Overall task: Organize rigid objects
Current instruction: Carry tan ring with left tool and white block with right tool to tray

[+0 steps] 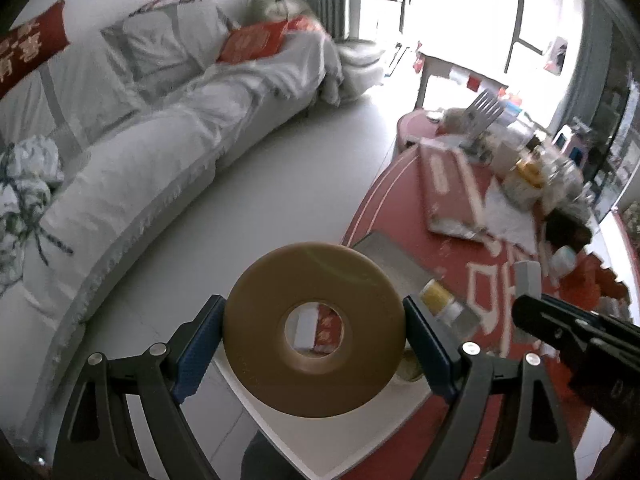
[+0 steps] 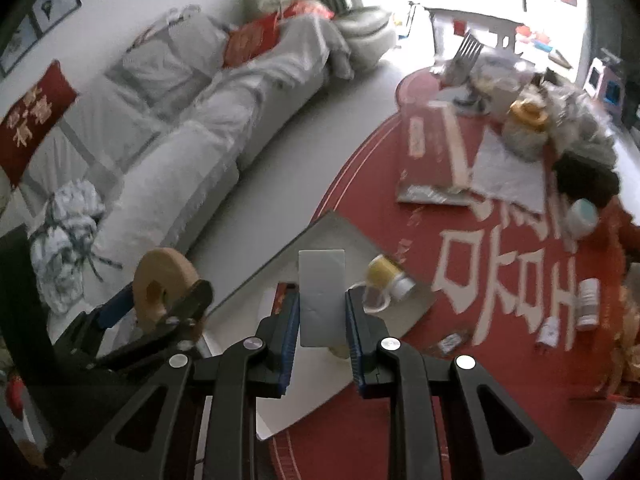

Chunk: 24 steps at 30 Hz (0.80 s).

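One tape roll (image 1: 316, 330), one white flat block (image 2: 322, 298), one white tray (image 2: 340, 232), one yellow-capped jar (image 2: 390, 276), two red cushions (image 2: 34, 120), two grippers (image 2: 322, 320).

Tan tape roll (image 1: 316, 330); pale grey flat block (image 2: 322, 296); red table (image 2: 500, 380) cover with large white characters; white tray (image 2: 308, 392); yellow-banded jar (image 2: 390, 276); grey-white sofa (image 1: 152, 152), red cushions (image 1: 254, 42).

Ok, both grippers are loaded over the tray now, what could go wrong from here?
The tape roll is pinched only at its rim by the left gripper, so it could pivot or slip. The white card in the right gripper could knock the tipped yellow jar on the white tray.
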Tool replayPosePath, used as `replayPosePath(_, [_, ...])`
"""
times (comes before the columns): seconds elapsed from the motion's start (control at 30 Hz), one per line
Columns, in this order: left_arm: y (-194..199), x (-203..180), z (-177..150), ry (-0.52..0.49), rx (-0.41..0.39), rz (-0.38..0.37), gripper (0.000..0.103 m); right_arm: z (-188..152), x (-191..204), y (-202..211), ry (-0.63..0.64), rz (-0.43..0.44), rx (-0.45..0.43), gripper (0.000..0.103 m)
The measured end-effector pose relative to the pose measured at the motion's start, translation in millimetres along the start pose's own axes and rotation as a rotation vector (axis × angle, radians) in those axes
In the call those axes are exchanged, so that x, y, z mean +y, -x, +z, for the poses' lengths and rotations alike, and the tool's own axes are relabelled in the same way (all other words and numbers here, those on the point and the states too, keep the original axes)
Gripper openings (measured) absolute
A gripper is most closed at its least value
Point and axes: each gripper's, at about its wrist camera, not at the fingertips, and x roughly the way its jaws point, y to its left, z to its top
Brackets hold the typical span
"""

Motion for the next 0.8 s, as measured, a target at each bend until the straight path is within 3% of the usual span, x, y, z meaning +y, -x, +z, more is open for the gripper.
replayPosePath(0.33, [-71,12,-38,0.022,0.165,0.040,0.089,-22,1,-75,0.013,-0.026,0.161,0.024])
replayPosePath(0.8, [-95,17,-54,0.013,0.238,0.051,0.089,-26,9,-106,0.021,-0.034,0.226,0.024])
